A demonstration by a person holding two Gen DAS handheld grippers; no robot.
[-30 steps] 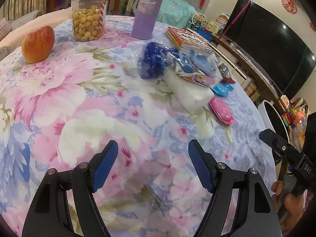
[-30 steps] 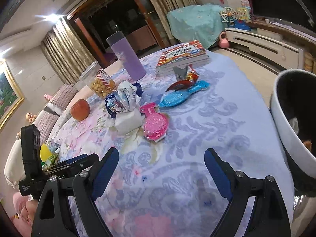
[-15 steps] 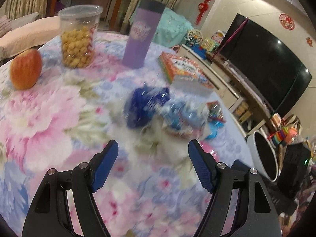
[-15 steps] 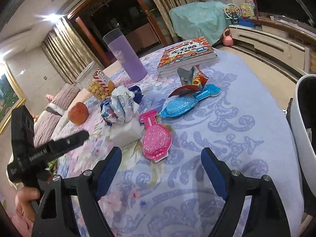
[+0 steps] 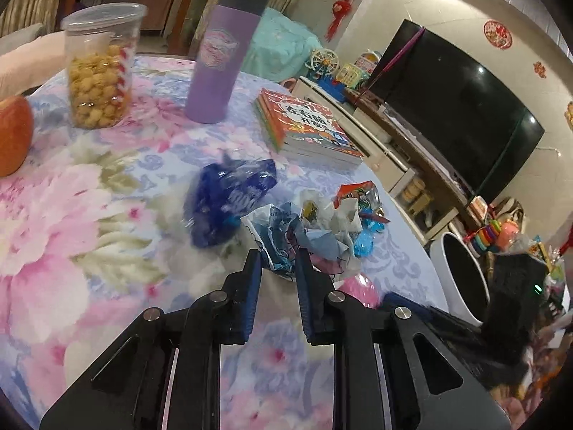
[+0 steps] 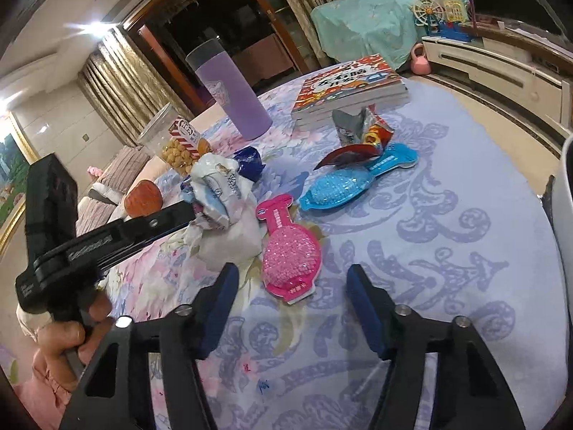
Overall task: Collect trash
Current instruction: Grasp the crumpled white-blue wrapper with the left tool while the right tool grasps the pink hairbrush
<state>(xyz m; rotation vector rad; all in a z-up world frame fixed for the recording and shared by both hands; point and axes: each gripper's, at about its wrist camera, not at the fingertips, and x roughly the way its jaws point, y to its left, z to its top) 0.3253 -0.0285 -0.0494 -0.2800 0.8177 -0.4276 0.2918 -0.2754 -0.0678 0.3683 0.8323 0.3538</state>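
A pile of trash lies on the floral tablecloth (image 5: 89, 215). It holds a crumpled white-and-blue wrapper (image 5: 283, 229), a dark blue wrapper (image 5: 229, 197) and a red snack bag (image 5: 358, 193). My left gripper (image 5: 277, 261) is closing, and its pads pinch the near edge of the crumpled wrapper (image 6: 215, 190). In the right wrist view a pink blister pack (image 6: 290, 254) lies flat, with a blue one (image 6: 340, 186) behind it. My right gripper (image 6: 290, 283) is closing just in front of the pink pack, and its pads do not touch it.
A white bin (image 5: 458, 279) stands on the floor past the table's right edge. Farther back on the table are a stack of books (image 5: 304, 125), a purple tumbler (image 5: 218, 61), a snack jar (image 5: 100, 68) and an apple (image 5: 12, 136). A white tissue pack (image 6: 232, 243) lies under the pile.
The left gripper came forward to the trash pile and its jaws closed from wide apart onto the crumpled wrapper. The right gripper moved toward the pink pack and its jaws narrowed.
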